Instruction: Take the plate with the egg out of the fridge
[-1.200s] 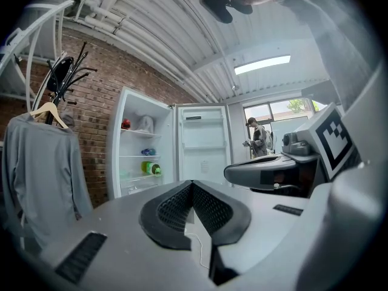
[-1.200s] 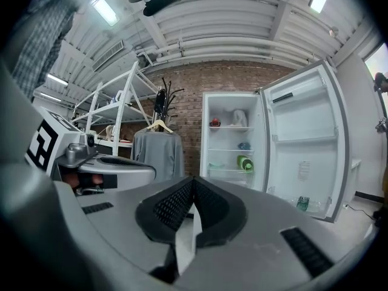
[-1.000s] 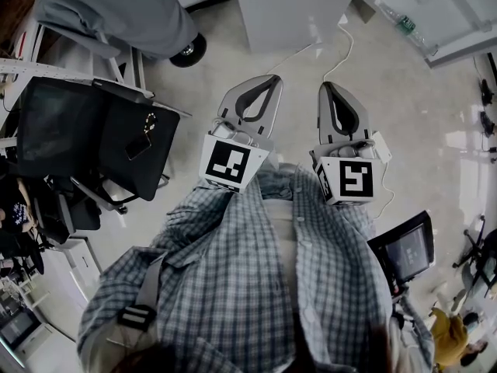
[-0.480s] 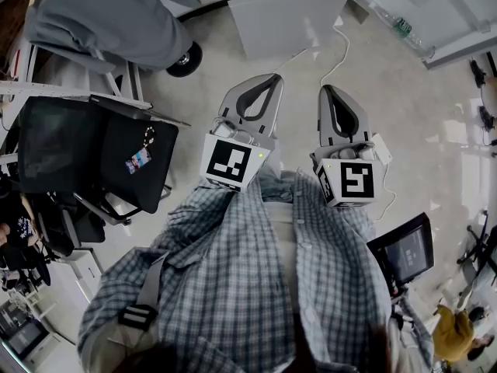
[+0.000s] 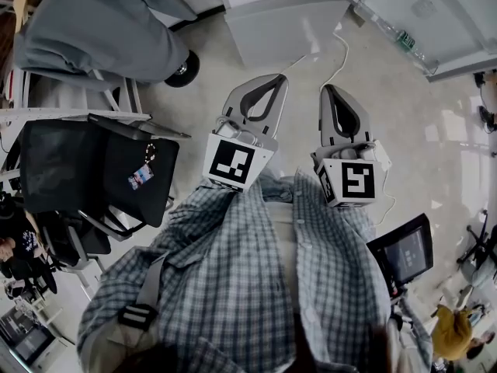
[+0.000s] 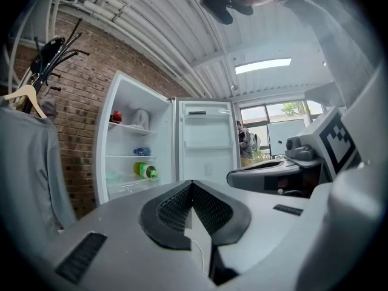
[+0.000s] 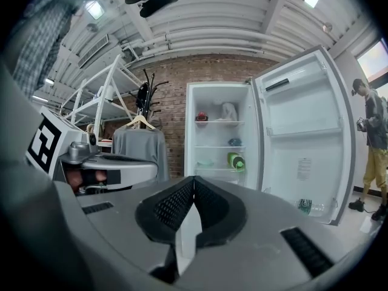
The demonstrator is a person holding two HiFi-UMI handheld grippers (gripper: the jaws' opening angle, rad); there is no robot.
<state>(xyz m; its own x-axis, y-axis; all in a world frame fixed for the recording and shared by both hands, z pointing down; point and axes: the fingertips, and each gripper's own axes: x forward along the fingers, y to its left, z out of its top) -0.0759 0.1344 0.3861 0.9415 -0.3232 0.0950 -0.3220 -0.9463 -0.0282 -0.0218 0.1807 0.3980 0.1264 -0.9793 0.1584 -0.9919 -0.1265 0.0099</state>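
A white fridge (image 5: 287, 22) stands open ahead of me, its door (image 5: 435, 14) swung to the right. In the right gripper view its shelves (image 7: 221, 138) hold a red item, a green bottle and a pale green dish (image 7: 205, 162); whether an egg lies on the dish is too small to tell. My left gripper (image 5: 281, 80) and right gripper (image 5: 326, 88) are held side by side in front of my shirt, pointing at the fridge, still well short of it. Both are shut with nothing between their pads (image 6: 191, 182) (image 7: 194, 177).
A grey coat (image 5: 109, 14) hangs on a rack at the left, beside a black chair (image 5: 93, 162). A white cable (image 5: 342, 53) runs across the floor to the fridge. A bottle (image 5: 404, 28) sits in the door shelf. A person (image 7: 373, 144) stands right of the door.
The fridge and floor have slid down in the head view: I have moved toward the fridge with both grippers. Both jaws stay shut and empty.
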